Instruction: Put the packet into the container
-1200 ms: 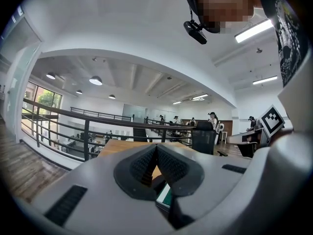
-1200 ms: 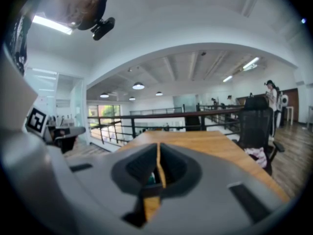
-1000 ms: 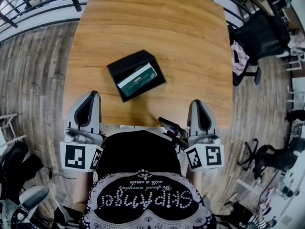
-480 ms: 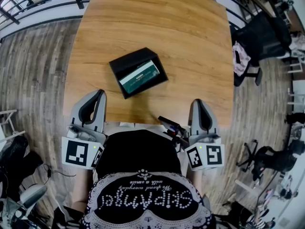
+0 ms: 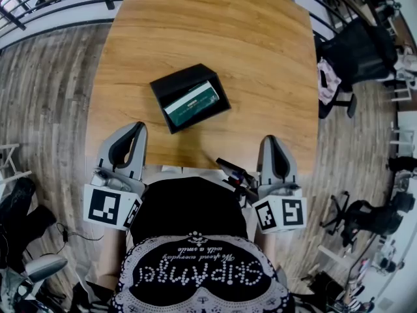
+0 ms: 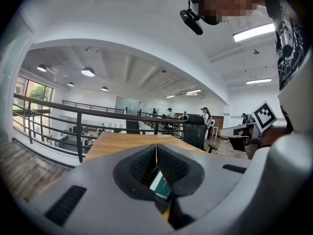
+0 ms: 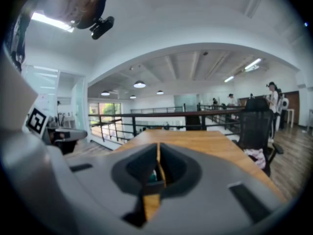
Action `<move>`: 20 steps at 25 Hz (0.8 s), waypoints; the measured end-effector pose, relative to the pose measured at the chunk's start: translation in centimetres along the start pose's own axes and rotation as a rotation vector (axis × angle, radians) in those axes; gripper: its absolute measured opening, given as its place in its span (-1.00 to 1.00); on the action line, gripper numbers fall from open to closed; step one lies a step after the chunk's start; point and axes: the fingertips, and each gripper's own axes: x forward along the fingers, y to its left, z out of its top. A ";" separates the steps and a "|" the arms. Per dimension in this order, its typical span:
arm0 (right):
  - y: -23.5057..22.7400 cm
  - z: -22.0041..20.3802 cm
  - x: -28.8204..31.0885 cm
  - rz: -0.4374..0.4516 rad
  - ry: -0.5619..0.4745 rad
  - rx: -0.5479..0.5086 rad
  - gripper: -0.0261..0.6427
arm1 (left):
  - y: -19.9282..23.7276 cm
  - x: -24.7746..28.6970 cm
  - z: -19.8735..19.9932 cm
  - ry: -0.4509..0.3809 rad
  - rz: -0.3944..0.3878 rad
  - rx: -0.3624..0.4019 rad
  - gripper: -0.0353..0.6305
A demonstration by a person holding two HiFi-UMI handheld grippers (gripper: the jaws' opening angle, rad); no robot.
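A black open container [image 5: 171, 85] lies on the wooden table [image 5: 260, 57], a little left of its middle. A green and white packet [image 5: 192, 103] lies flat inside it. My left gripper [image 5: 135, 128] rests at the table's near edge, below and left of the container, jaws shut and empty. My right gripper [image 5: 273, 140] sits at the near edge to the right, jaws together with nothing between them. In the left gripper view the packet [image 6: 160, 185] shows below the closed left gripper [image 6: 156, 146]. In the right gripper view a bit of the container [image 7: 152, 176] shows below the closed right gripper [image 7: 158, 145].
A black office chair [image 5: 355, 44] with a pink cloth [image 5: 328, 77] stands off the table's right side. Dark metal railings [image 5: 45, 5] run past the far left corner. Plank floor [image 5: 45, 96] surrounds the table. The person's dark printed shirt [image 5: 195, 259] fills the bottom.
My left gripper has swung slightly to the right at the table's near edge. The right gripper, container and packet have stayed put.
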 end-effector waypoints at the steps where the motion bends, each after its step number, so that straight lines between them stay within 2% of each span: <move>1: 0.0 0.0 0.0 -0.001 0.000 0.000 -0.81 | -0.1 0.0 -0.1 0.007 -0.007 0.000 -0.80; 5: 0.1 -0.1 -0.1 -0.003 0.001 0.004 -0.80 | -0.4 0.1 -0.3 0.015 -0.017 -0.019 -0.80; 20: 0.4 0.0 -0.4 -0.005 0.002 -0.025 -0.81 | -0.9 0.3 0.0 0.010 -0.048 0.012 -0.80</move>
